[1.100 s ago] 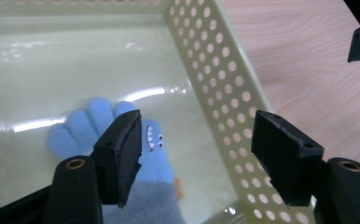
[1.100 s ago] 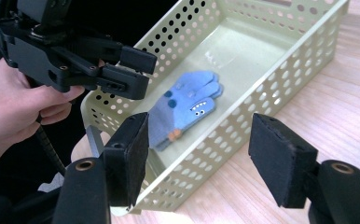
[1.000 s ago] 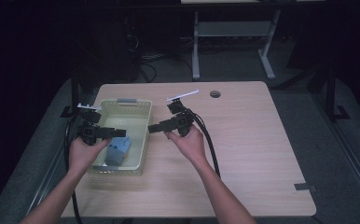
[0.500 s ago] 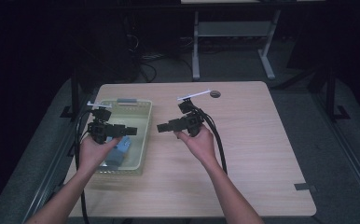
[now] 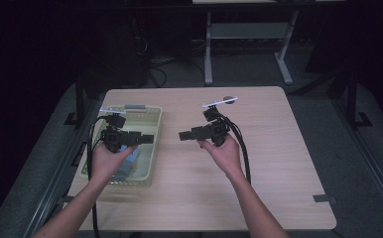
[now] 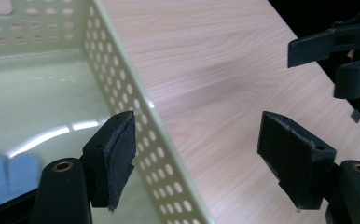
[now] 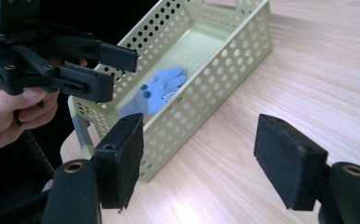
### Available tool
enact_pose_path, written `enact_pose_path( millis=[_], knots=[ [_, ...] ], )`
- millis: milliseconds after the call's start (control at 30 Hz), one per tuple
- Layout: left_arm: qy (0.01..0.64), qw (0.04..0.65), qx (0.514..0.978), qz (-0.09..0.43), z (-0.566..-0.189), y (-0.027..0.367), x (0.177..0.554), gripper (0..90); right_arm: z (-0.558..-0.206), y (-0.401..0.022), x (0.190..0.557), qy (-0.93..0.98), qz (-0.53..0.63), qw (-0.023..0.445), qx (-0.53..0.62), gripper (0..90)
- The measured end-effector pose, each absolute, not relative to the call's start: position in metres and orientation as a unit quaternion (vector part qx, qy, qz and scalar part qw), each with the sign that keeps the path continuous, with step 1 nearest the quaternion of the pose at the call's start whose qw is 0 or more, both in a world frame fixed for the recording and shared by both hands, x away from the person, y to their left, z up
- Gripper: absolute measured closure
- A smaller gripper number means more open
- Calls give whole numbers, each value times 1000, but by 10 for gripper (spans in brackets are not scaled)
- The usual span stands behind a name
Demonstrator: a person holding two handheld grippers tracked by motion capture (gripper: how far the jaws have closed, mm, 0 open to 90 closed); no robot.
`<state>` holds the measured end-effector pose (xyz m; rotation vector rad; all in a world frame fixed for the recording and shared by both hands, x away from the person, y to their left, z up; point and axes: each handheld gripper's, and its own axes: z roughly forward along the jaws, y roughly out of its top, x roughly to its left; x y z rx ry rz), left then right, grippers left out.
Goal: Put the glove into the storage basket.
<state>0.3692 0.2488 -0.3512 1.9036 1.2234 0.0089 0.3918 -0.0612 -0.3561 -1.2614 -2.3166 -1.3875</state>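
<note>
While both grippers, left (image 5: 147, 139) and right (image 5: 183, 135), gape empty, having just widened, the blue glove (image 7: 155, 91) lies lengthwise in the basket (image 5: 152, 130), fingers far

Left hand (image 5: 107, 161) partly hides the blue glove (image 5: 130, 159).

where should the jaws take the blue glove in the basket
Probably at the cuff end of the blue glove, coming straight down from above. It lies flat on the floor of the perforated basket, and the tall walls block any sideways approach.
</note>
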Motion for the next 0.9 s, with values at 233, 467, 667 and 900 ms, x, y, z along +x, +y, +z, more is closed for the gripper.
enact_pose_path(
  millis=[233,467,667,900],
  knots=[
    [484,433,761,2,-351,241,368,277,-357,-72,390,-770,-467,79,-428,322],
    [479,431,765,3,-352,233,369,277,-354,-83,387,-768,-467,73,-433,320],
    [470,428,772,3,-353,224,370,278,-355,-94,386,-765,-468,73,-436,315],
    [462,436,772,0,-353,215,368,278,-354,-104,383,-765,-464,69,-442,312]
  ],
)
